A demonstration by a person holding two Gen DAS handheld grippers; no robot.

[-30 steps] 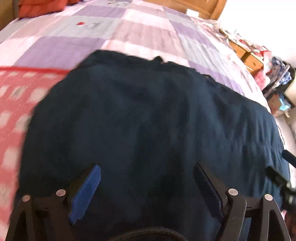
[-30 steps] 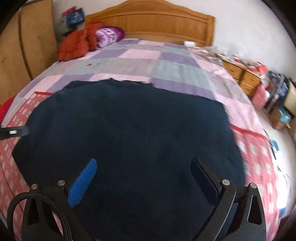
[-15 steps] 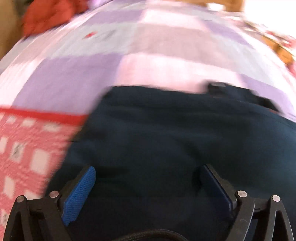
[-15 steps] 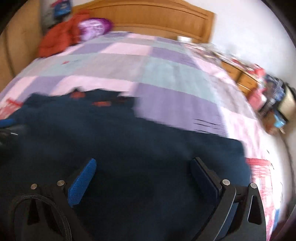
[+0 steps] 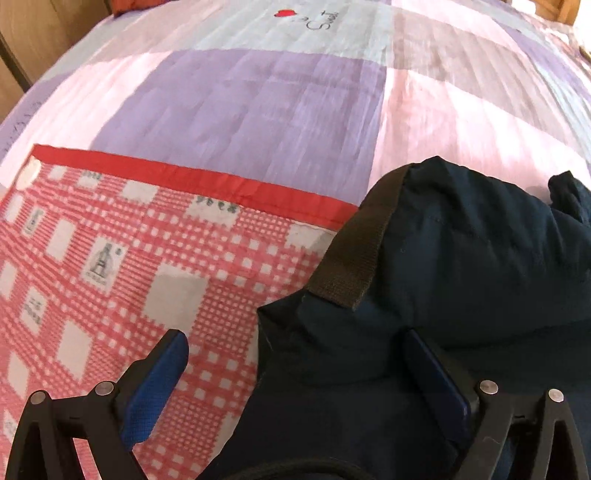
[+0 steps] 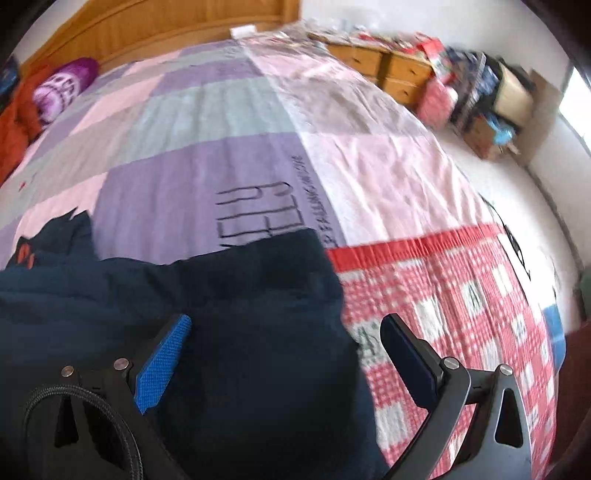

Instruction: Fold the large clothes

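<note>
A dark navy garment (image 5: 461, 266) lies spread on the bed, with a grey-brown strap tab (image 5: 354, 258) at its left corner. My left gripper (image 5: 295, 354) hangs open just over that corner, one pad over the red checked sheet and the other over the cloth. In the right wrist view the same navy garment (image 6: 229, 302) fills the lower left. My right gripper (image 6: 284, 339) stands open above its right edge, with the left finger over the fabric and the right finger over the checked sheet. Nothing is pinched in either gripper.
The bed carries a pink, purple and grey patchwork quilt (image 5: 266, 110) and a red checked sheet (image 6: 461, 295) under the garment. A wooden headboard (image 6: 166, 26), red and purple pillows (image 6: 55, 92) and a cluttered wooden dresser (image 6: 399, 70) stand beyond.
Both grippers have swung outward from over the garment's middle, the left to its left corner and the right to its right edge, and dropped closer. The left jaws stand a little wider.
</note>
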